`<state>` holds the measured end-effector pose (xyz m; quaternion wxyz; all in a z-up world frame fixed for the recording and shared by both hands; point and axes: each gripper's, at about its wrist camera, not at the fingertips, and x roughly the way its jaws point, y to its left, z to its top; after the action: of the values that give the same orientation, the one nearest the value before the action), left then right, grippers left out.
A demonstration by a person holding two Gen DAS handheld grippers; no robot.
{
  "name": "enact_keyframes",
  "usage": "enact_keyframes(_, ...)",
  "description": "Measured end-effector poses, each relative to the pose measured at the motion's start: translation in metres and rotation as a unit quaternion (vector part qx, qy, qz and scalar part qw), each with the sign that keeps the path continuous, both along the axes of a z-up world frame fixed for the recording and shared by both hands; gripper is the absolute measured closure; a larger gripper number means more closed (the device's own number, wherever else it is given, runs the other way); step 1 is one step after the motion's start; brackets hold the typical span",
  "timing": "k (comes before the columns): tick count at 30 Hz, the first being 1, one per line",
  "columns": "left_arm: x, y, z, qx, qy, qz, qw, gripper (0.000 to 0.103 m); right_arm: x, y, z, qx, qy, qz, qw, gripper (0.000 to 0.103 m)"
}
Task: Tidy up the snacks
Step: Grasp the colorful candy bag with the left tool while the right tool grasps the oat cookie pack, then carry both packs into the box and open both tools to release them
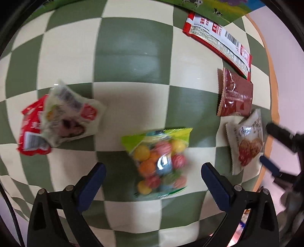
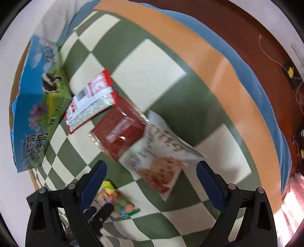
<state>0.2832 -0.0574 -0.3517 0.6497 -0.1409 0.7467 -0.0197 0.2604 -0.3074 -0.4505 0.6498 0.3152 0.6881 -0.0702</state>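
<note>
A clear bag of coloured candy balls [image 1: 161, 161] lies on the green and cream checked cloth [image 1: 131, 55], between the open fingers of my left gripper [image 1: 153, 171], which hovers above it. A white pouch [image 1: 72, 115] lies on a red packet [image 1: 30, 131] at the left. At the right lie a long red-and-white packet [image 1: 218, 41], a dark red packet [image 1: 235, 95] and a white cracker packet [image 1: 247, 140]. My right gripper [image 2: 151, 171] is open above the cracker packet [image 2: 161, 155]. The dark red packet [image 2: 119, 129], long packet [image 2: 91, 100] and candy bag [image 2: 117, 201] show there too.
A blue and green milk carton box [image 2: 36, 106] stands at the far side of the cloth, also at the top of the left wrist view [image 1: 212, 7]. The orange table edge [image 2: 190, 47] runs past the cloth, with brown floor [image 2: 247, 28] beyond. The right gripper shows at the right edge [image 1: 281, 142].
</note>
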Motion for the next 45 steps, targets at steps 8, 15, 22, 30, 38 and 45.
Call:
enact_keyframes(8, 0.005, -0.022, -0.015, -0.001, 0.017, -0.008, 0.9998, 0.001, 0.015, 0.004, -0.032, -0.008, 0.035, -0.013, 0.999, 0.013)
enact_keyframes(15, 0.005, -0.022, -0.014, -0.02, 0.018, 0.005, 0.9996, 0.0, 0.016, 0.044, -0.02, -0.087, -0.013, 0.234, 0.968, 0.049)
enact_keyframes(22, 0.006, -0.027, -0.018, -0.018, 0.006, -0.002, 0.9998, 0.016, -0.012, 0.061, -0.017, -0.101, -0.006, 0.339, 0.935, 0.048)
enact_keyframes(30, -0.008, -0.035, -0.008, 0.045, -0.022, -0.049, 0.9975, 0.052, -0.01, 0.043, -0.02, -0.093, -0.021, 0.285, 0.954, 0.047)
enact_keyframes(38, -0.013, 0.008, -0.023, 0.044, 0.006, -0.005, 0.999, 0.047, -0.041, 0.068, -0.019, -0.066, -0.042, 0.329, 0.941, 0.046)
enact_keyframes(45, -0.02, -0.025, -0.029, 0.087, -0.015, -0.034, 0.9956, 0.048, -0.032, 0.052, -0.029, -0.042, -0.033, 0.292, 0.955, 0.038)
